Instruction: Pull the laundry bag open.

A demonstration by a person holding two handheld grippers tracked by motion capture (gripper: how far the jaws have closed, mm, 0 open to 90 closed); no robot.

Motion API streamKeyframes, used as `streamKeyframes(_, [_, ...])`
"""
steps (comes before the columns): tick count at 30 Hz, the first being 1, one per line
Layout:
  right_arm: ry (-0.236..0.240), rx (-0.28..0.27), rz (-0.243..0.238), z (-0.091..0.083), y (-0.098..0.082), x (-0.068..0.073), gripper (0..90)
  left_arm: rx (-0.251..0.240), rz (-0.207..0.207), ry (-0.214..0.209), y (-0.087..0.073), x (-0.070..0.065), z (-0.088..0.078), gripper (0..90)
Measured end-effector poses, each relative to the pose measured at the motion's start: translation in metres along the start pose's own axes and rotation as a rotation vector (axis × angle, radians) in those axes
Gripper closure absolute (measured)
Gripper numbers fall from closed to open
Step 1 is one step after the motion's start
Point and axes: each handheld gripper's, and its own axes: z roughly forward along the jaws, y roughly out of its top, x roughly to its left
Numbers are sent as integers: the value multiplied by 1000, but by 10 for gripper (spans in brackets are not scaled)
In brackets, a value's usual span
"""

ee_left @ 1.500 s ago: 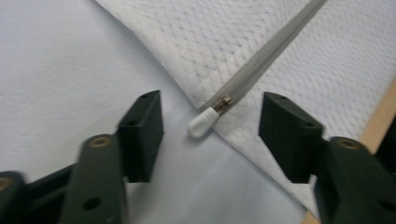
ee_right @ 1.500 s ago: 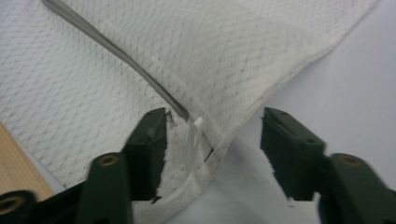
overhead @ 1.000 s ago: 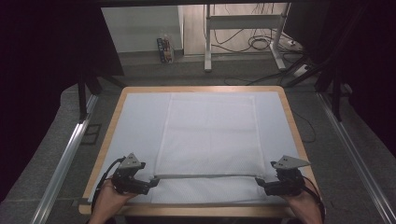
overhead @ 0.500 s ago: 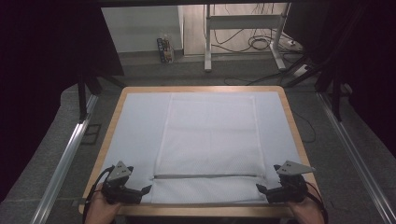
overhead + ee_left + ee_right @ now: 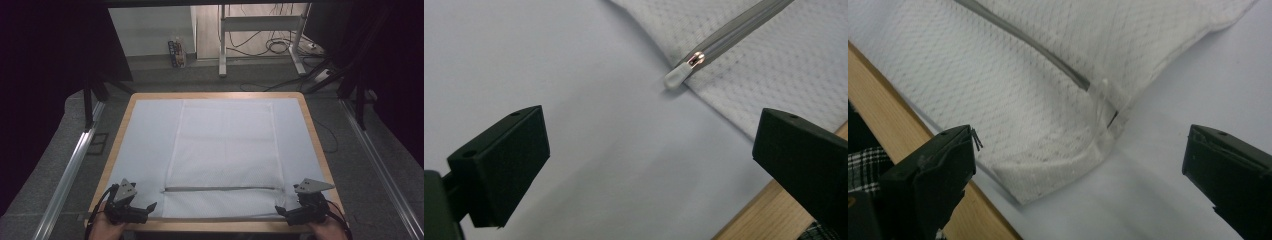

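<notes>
A white mesh bag (image 5: 225, 145) lies flat on the table's white cover (image 5: 145, 135), its grey zipper (image 5: 220, 189) running across near the front edge. My left gripper (image 5: 148, 210) rests at the front left, open, its jaws just widened with nothing between them. In the left gripper view the white zipper pull (image 5: 676, 77) lies ahead of the open left gripper (image 5: 649, 165), apart from it. My right gripper (image 5: 280, 212) sits at the front right, open, jaws just widened. In the right gripper view the bag's corner (image 5: 1048, 160) lies between and ahead of the right gripper (image 5: 1078, 185), untouched.
The wooden table rim (image 5: 215, 226) runs just under both grippers. Metal rails (image 5: 70, 170) flank the table on the floor. A white stand's legs (image 5: 222, 45) and cables (image 5: 280, 47) lie beyond the far edge.
My left gripper has drawn back to the left and toward the front edge, away from the zipper's end. The right gripper has barely shifted. Both sets of jaws stand wider.
</notes>
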Motion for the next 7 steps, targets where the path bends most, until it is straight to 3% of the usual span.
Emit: streamKeyframes(7, [17, 6, 12, 0, -2, -3, 4, 7, 0, 0, 1, 0, 1, 28])
